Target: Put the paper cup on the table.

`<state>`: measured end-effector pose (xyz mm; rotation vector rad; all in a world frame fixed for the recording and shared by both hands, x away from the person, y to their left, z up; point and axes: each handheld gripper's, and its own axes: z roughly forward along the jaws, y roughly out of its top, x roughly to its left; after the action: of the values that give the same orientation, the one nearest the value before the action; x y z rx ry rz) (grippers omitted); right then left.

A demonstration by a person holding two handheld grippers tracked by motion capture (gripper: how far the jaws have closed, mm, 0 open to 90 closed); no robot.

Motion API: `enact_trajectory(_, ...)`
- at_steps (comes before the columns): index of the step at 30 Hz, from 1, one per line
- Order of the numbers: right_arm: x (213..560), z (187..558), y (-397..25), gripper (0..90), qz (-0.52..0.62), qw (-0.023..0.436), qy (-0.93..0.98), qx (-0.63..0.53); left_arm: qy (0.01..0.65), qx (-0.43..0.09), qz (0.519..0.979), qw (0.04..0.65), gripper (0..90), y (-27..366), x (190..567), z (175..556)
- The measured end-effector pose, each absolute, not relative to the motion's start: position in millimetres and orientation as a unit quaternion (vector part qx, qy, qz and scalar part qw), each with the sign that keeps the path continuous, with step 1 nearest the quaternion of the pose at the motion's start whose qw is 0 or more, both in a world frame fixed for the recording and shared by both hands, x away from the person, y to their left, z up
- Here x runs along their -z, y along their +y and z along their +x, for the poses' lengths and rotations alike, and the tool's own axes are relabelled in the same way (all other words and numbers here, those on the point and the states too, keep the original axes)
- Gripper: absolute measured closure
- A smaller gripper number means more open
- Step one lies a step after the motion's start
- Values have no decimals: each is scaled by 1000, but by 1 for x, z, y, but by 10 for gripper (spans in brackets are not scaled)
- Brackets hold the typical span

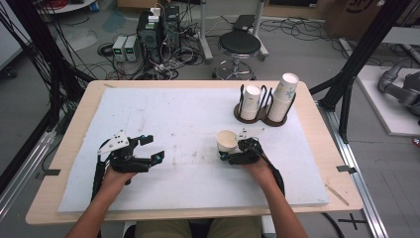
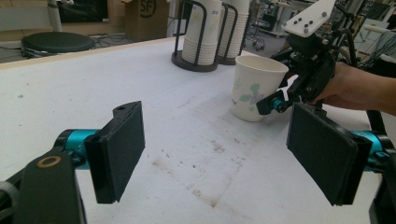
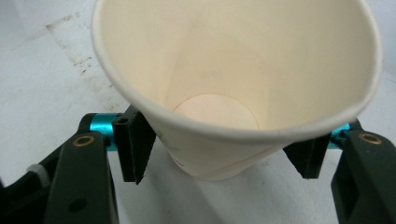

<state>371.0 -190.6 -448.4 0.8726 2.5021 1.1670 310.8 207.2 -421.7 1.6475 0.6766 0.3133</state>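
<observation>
A white paper cup (image 1: pixel 227 140) with a green leaf print stands upright on the white foam mat (image 1: pixel 188 109), right of centre. My right gripper (image 1: pixel 231 149) reaches it from the near right, its two black pads pressing opposite sides of the lower wall. The right gripper view looks down into the empty cup (image 3: pixel 224 70), with the gripper (image 3: pixel 219 154) around its base. My left gripper (image 1: pixel 152 148) rests on the mat at the near left, open and holding nothing. From the left gripper view, wide-apart pads (image 2: pixel 119 149) frame the cup (image 2: pixel 257 88) and the right gripper (image 2: pixel 275 100) beyond.
A dark wire cup holder (image 1: pixel 260 118) at the back right carries two stacks of paper cups (image 1: pixel 285 94). The mat has brownish stains (image 1: pixel 198 148) near its middle. The wooden table edge (image 1: pixel 64 148) surrounds the mat. A stool (image 1: pixel 239 45) stands behind the table.
</observation>
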Motion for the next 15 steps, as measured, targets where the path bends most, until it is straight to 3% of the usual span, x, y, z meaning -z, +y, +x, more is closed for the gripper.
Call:
enact_trajectory(4,449,371,-191,315,302,119,857,-400,295,-134,717,617,194,208,422,311)
enact_trajectory(7,452,372,-190,202,318,114,855,-393,296,-133,717,617,194,208,422,311)
enact_trajectory(15,445,363,-203,202,321,110,851,-401,300,-132,715,618,193,210,423,312)
